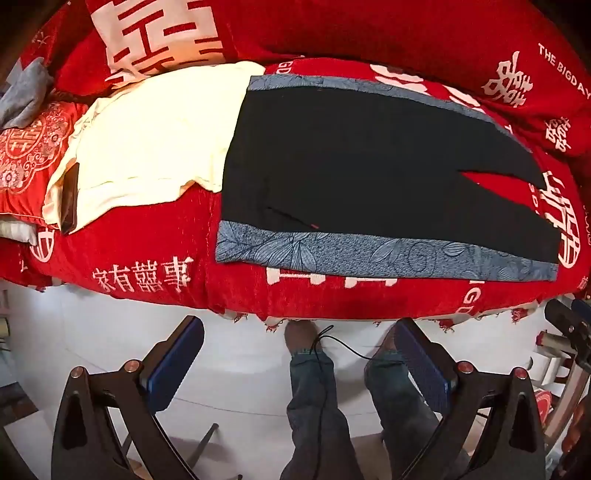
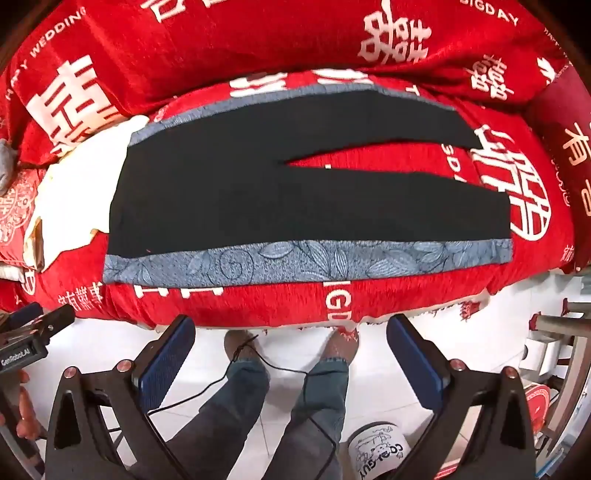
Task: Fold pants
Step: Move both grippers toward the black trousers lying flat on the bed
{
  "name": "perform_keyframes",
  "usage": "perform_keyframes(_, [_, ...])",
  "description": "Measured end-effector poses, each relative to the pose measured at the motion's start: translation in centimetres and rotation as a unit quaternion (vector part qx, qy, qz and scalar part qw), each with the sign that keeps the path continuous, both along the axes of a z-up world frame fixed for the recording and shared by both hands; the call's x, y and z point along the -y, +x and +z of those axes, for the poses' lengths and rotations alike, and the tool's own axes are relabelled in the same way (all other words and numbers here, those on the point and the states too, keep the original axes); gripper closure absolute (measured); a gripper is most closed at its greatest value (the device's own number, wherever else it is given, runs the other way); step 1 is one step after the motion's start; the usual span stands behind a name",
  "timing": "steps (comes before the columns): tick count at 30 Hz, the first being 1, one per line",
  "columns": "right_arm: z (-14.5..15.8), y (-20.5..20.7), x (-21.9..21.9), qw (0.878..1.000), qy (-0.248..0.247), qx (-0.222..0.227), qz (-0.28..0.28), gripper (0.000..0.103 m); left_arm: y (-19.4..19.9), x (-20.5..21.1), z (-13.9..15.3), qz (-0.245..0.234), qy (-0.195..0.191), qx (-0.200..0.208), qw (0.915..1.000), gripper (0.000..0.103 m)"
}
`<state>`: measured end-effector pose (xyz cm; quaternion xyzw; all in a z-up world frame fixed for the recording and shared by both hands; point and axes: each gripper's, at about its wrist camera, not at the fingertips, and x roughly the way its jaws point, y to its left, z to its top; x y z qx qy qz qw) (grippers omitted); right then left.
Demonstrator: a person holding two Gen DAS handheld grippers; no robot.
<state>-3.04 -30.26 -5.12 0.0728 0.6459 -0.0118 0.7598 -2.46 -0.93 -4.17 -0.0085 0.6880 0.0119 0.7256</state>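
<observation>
Black pants (image 1: 351,166) with blue-grey patterned side stripes lie flat on the red bed, waist to the left, legs pointing right and slightly parted; they also show in the right wrist view (image 2: 295,199). My left gripper (image 1: 299,332) is open and empty, held back from the bed's near edge over the floor. My right gripper (image 2: 291,325) is open and empty, also in front of the bed's edge. The left gripper's body shows at the left edge of the right wrist view (image 2: 33,332).
A cream garment (image 1: 147,147) lies left of the pants' waist, with a dark phone (image 1: 70,199) on it. Red pillows (image 1: 369,33) line the back of the bed. The person's legs (image 2: 280,398) and a cable are below on the white floor. A white cup (image 2: 376,450) stands near the right foot.
</observation>
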Motion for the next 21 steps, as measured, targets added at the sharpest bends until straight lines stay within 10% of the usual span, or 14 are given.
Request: perform_keyframes(21, [-7.1, 2.6, -0.1, 0.999, 0.003, -0.038, 0.002, 0.000, 1.1, 2.1, -6.2, -0.029, 0.014, -0.011, 0.9994, 0.000])
